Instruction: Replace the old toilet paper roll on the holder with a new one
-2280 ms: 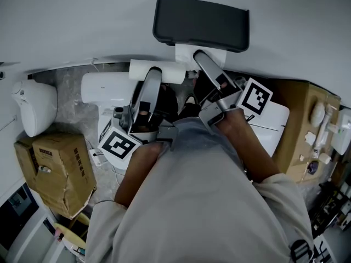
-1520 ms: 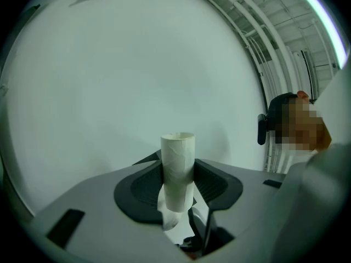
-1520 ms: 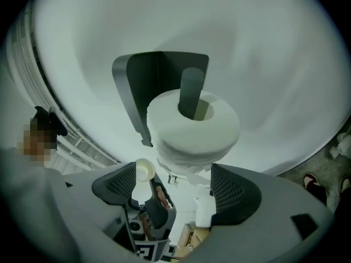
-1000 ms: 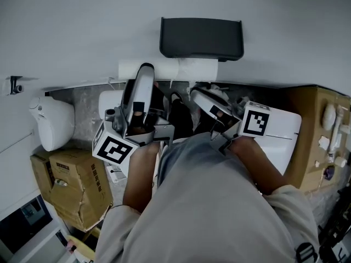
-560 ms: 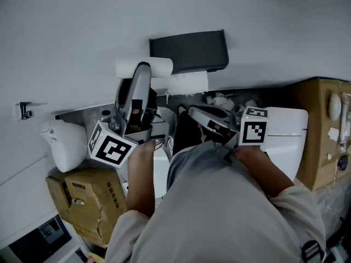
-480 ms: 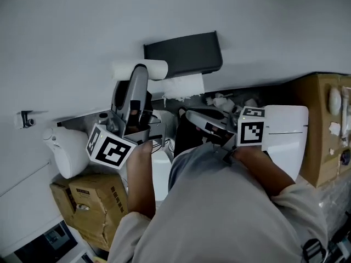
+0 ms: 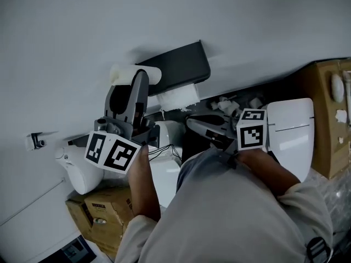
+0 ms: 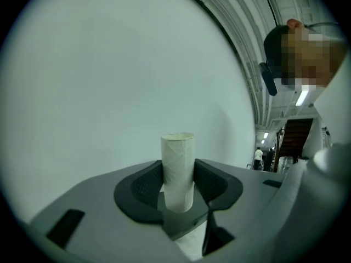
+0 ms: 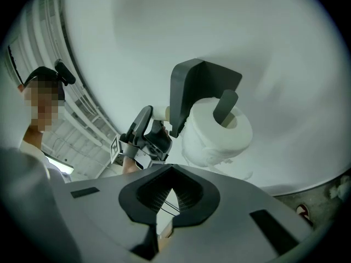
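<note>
While the left gripper clamps the bare cardboard tube between its pads, the right gripper sits closed, empty — fresh roll on its holder at one o'clock.

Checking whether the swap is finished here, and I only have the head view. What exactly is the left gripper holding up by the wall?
Observer: In the left gripper view, the left gripper is closed on a cardboard tube. The tube stands upright between the pads and has no paper on it.
Operator: Is anything mounted yet?
Observer: Yes. The right gripper view shows a full white roll threaded on the arm of the dark holder.
Operator: And the other gripper?
Observer: The right gripper has its jaws together with nothing between them.
</note>
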Demonstrator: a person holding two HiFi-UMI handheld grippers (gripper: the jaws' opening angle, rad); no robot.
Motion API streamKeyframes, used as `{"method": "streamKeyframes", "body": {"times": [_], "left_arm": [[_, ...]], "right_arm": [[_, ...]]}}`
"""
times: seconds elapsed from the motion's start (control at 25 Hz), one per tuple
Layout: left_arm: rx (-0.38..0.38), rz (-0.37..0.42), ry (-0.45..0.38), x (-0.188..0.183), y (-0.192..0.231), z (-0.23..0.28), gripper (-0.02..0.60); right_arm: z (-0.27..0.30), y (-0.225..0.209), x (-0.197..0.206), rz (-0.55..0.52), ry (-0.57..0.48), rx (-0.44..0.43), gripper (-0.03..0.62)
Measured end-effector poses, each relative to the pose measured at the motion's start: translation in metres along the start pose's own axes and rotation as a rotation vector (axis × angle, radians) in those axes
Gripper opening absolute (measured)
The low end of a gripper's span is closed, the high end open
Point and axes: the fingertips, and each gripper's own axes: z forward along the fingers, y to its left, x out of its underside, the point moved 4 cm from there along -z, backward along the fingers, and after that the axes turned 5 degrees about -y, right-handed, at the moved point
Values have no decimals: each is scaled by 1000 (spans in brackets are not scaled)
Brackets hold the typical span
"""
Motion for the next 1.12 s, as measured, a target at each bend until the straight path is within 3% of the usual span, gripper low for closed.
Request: {"method": "streamKeyframes", "body": {"times": [0.16,0.44,0.72,0.96,1.12], "left_arm": [[7,134,83,8,-6,9,175],[-14,246,136,19,-4,12,175],[-12,274,132,21,-6,16,176],[-25,213,101,23,-5,16,186],[-42,147,76,26,-3,16,268]], "right_arm": [[-1,0,-1,-14,0,6,15],[-1,-2,-1,-18,-3,12,15],[0,0,-2,-20,-2,15,15],[-6,1,-5,-24,-10,13,15],[-12,-1,-11,-33,-22,24,15]]}}
